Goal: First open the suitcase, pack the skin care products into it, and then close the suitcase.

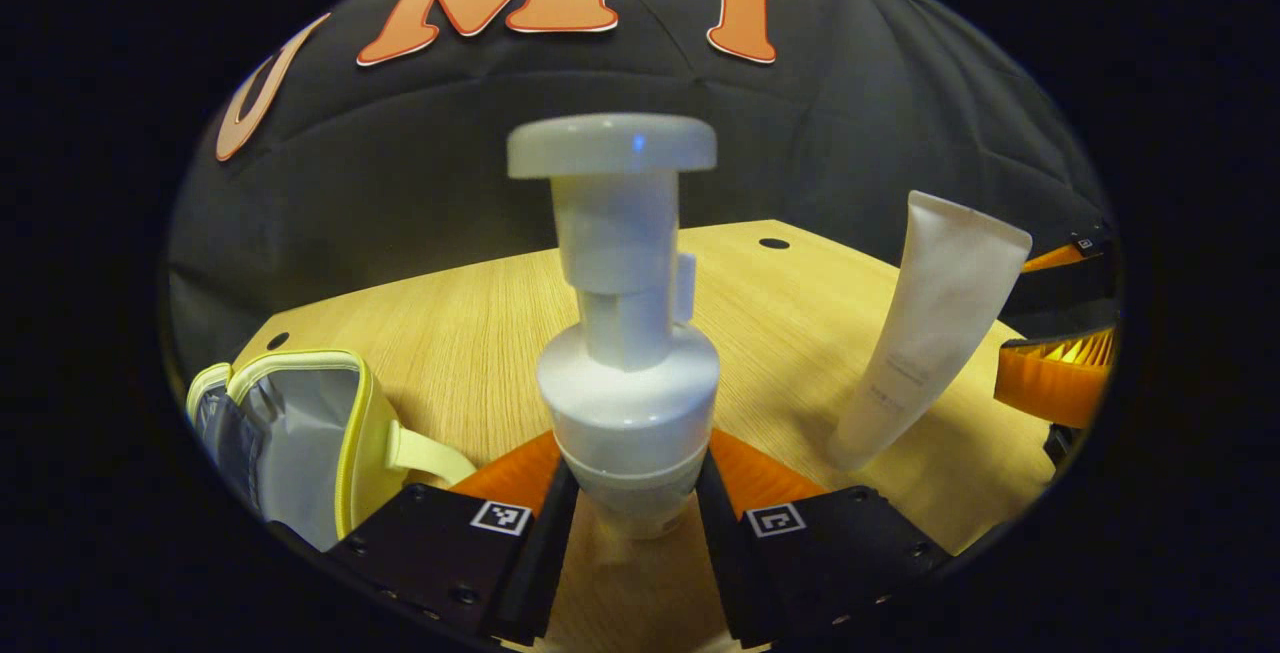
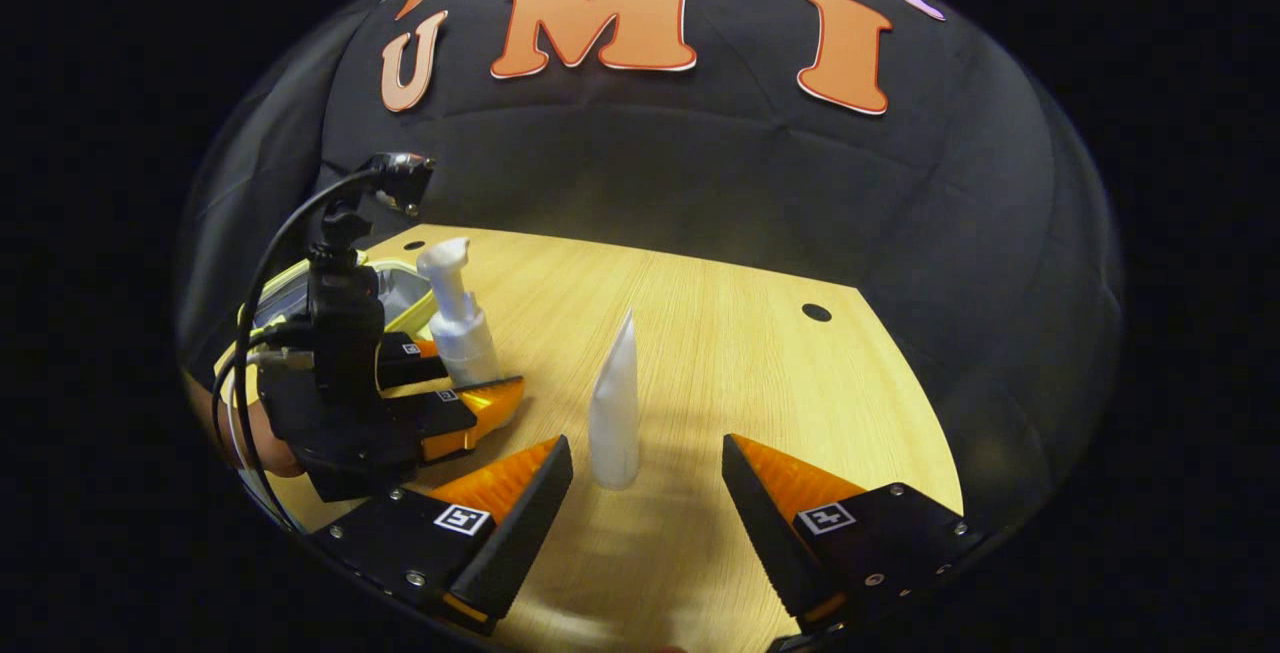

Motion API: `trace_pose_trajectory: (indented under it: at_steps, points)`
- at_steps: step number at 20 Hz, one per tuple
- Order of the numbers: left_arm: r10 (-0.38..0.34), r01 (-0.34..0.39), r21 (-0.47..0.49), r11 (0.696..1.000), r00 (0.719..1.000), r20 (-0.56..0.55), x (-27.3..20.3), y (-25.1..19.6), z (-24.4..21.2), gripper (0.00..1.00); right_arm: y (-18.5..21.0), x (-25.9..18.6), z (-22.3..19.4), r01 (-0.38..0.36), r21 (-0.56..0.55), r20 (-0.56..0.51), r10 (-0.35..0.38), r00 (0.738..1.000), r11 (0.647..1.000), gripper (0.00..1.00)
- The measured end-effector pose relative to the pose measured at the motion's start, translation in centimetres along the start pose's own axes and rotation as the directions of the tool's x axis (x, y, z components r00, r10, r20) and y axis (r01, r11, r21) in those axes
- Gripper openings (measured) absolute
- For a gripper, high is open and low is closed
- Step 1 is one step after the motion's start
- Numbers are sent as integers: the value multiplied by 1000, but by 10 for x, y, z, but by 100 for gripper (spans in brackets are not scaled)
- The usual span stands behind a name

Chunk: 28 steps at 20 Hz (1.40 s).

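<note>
A white foam-pump bottle (image 1: 625,333) stands upright on the wooden table (image 1: 470,313), and my left gripper (image 1: 635,481) is shut on its lower body, one finger on each side. The small yellow-trimmed suitcase (image 1: 290,428) lies open at the left, grey lining showing. A white tube (image 1: 935,333) stands on its cap to the right. In the right gripper view the tube (image 2: 615,413) stands just ahead of my open right gripper (image 2: 645,445), between its spread fingers and touching neither. The left gripper (image 2: 455,383) holds the pump bottle (image 2: 460,318) in front of the suitcase (image 2: 400,285).
The right gripper's finger (image 1: 1055,378) shows at the right edge of the left gripper view. A hand (image 2: 255,443) and black cables sit behind the left gripper. The table (image 2: 760,363) has small round holes and ends at the black cloth wall.
</note>
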<state>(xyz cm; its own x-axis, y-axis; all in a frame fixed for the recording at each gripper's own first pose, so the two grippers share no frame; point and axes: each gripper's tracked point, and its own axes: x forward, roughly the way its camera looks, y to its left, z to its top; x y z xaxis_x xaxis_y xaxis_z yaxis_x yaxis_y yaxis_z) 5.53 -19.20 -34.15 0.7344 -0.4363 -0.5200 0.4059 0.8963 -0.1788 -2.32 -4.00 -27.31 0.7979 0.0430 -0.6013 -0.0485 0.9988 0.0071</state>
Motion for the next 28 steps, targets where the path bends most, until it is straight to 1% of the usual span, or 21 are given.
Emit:
trace_pose_trajectory:
  at_steps: [2, 3, 4, 7, 11, 14, 17, 21, 22, 23, 24, 25, 26, 28]
  points:
    - [-4, 4, 9, 1000, 1000, -11, -3, 0, 0, 63, 1, 5, -8, -7, -7, -16, 7, 1000, 1000, 96]
    - [-3, 3, 12, 1000, 1000, -18, -5, 0, 0, 61, 3, 10, -13, -12, -6, -23, 12, 1000, 1000, 96]
    - [-7, 7, 8, 1000, 1000, -26, -8, -1, 0, 61, 5, 16, -19, -13, -5, -35, 12, 999, 1000, 96]
    - [-9, 9, -24, 1000, 1000, -1, -24, 1, 17, 61, 9, 26, -38, -27, 8, -82, 27, 996, 1000, 96]
    - [-14, 17, -70, 997, 999, 43, -55, 6, 51, 61, 10, 38, -43, -42, 18, -87, 43, 995, 999, 96]
    - [8, -1, -99, 995, 997, 72, -83, 17, 78, 61, 7, 51, -45, -48, 34, -92, 51, 994, 998, 96]
    - [58, -47, -116, 992, 994, 91, -110, 33, 98, 61, 9, 65, -49, -58, 59, -105, 64, 992, 997, 95]
    - [140, -124, -148, 981, 985, 104, -147, 61, 114, 61, 15, 77, -50, -85, 88, -112, 94, 989, 992, 86]
    - [161, -145, -149, 978, 981, 105, -157, 70, 115, 61, 18, 78, -49, -91, 95, -109, 102, 989, 991, 80]
    - [179, -163, -148, 975, 979, 100, -164, 75, 114, 61, 20, 79, -47, -97, 103, -106, 107, 989, 990, 77]
    - [192, -176, -151, 973, 976, 103, -172, 81, 114, 61, 22, 79, -46, -103, 113, -100, 115, 988, 988, 69]
    - [199, -182, -154, 971, 975, 101, -178, 83, 114, 61, 24, 79, -43, -105, 119, -96, 116, 989, 987, 64]
    - [204, -187, -157, 970, 973, 105, -185, 87, 115, 63, 24, 80, -45, -99, 120, -100, 112, 989, 988, 55]
    - [212, -194, -161, 968, 971, 106, -197, 95, 117, 61, 24, 80, -44, -95, 131, -109, 109, 988, 987, 53]
